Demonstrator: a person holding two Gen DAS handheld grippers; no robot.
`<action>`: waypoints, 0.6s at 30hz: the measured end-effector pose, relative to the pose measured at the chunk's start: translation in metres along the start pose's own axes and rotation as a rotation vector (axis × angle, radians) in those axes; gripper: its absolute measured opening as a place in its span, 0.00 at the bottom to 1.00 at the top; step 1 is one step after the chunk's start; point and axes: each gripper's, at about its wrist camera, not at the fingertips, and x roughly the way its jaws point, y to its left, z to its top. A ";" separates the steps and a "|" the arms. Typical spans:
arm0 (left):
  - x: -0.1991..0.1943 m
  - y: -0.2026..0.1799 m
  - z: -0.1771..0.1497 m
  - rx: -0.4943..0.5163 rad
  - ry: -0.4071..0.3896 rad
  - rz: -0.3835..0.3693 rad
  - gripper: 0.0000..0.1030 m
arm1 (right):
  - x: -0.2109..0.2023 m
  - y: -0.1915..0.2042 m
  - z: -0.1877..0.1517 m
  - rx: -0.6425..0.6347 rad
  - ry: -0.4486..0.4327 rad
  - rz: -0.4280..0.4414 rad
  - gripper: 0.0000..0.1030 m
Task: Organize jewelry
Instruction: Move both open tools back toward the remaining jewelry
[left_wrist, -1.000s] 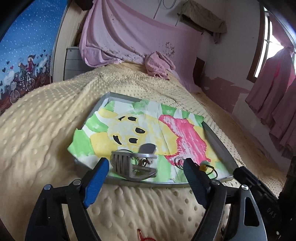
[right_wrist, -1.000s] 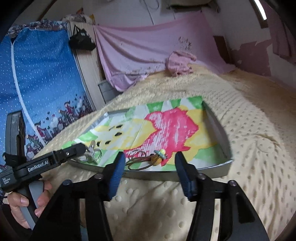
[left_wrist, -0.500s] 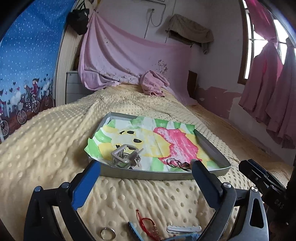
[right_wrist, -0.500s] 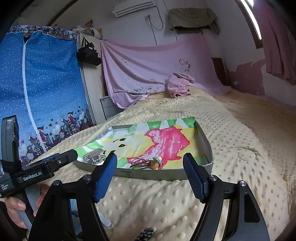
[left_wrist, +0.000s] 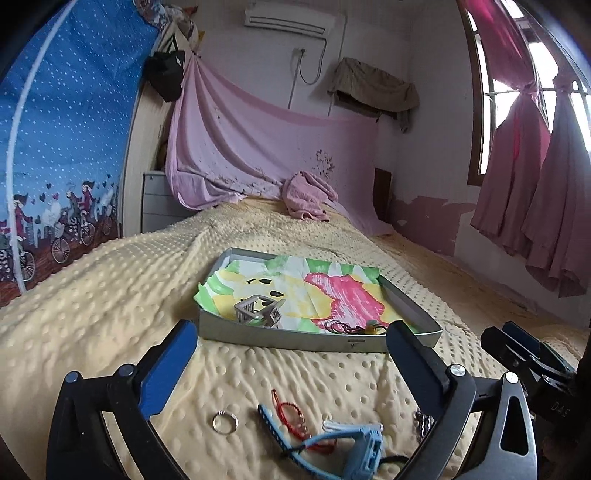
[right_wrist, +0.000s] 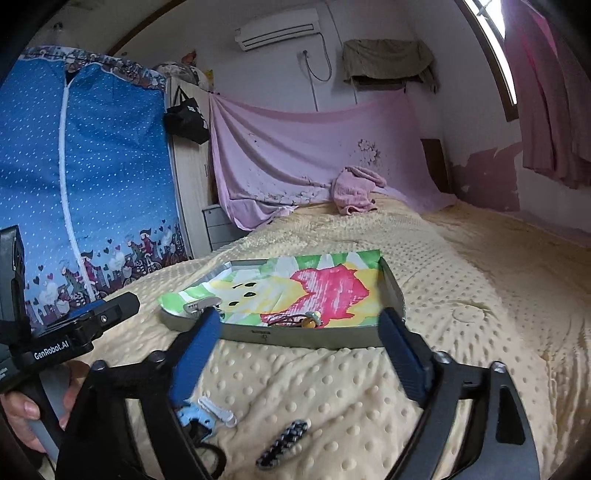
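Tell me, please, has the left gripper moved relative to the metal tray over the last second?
Yes. The left gripper has pulled back from the metal tray: its fingers had been at the near rim, and loose jewelry on the blanket now shows between them.

Both grippers hover over the bed short of the tray (left_wrist: 317, 339): left gripper (left_wrist: 291, 354) and right gripper (right_wrist: 299, 350) spread wide, holding nothing.

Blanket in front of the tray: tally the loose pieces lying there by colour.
Silver: 1, ring
Red: 1, string bracelet
Blue: 1, watch-like piece
White: 1, clip
Black-and-white: 1, checkered clip
Total: 5 clearly seen
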 end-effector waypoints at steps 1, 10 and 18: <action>-0.007 -0.001 -0.003 0.003 -0.015 0.007 1.00 | -0.006 0.001 -0.001 -0.009 -0.005 0.000 0.86; -0.049 -0.003 -0.030 0.014 -0.040 0.026 1.00 | -0.048 0.005 -0.011 -0.073 -0.031 0.005 0.86; -0.069 -0.006 -0.053 0.012 0.008 0.035 1.00 | -0.063 0.004 -0.020 -0.111 0.010 0.013 0.87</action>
